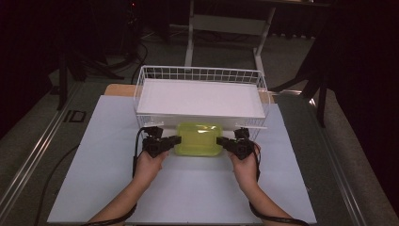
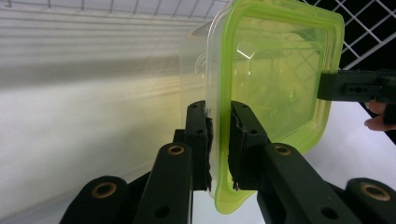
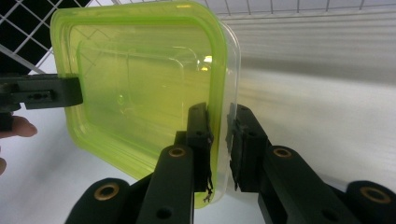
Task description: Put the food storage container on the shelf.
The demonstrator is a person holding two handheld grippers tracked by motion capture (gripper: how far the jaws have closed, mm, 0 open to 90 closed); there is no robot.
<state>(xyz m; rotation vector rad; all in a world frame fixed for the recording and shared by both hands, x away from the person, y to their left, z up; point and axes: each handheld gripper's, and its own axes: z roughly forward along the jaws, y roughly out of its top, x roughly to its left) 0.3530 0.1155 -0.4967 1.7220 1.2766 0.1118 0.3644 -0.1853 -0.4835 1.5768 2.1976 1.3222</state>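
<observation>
From the high view I see my left gripper point(image 1: 175, 139) and right gripper point(image 1: 220, 140) on opposite ends of a green-lidded tub point(image 1: 198, 139), which sits just in front of the wire basket point(image 1: 141, 77) at the table's point(image 1: 197, 193) middle. The tub's far edge lies right against the basket's front, under the white board point(image 1: 200, 98) that rests in the basket.

In the left gripper view, my jaws are closed on the lid's point(image 2: 275, 74) rim: one jaw on the clear tub side, one on the green lid side, with the rim pinched between them. The lid stands on edge in this view and its corner pokes down below the jaws. Beyond the lid, the other gripper point(image 2: 357, 86) bites the opposite rim, with fingertips point(image 2: 377, 122) showing past it.

The right gripper view mirrors this: jaws clamped on the lid point(image 3: 140, 79) rim, clear tub wall on one side, green lid on the other. The left gripper point(image 3: 42, 92) holds the far edge, with a finger point(image 3: 16, 127) beneath it.

I cannot tell whether the tub rests on the table or hangs just above it
</observation>
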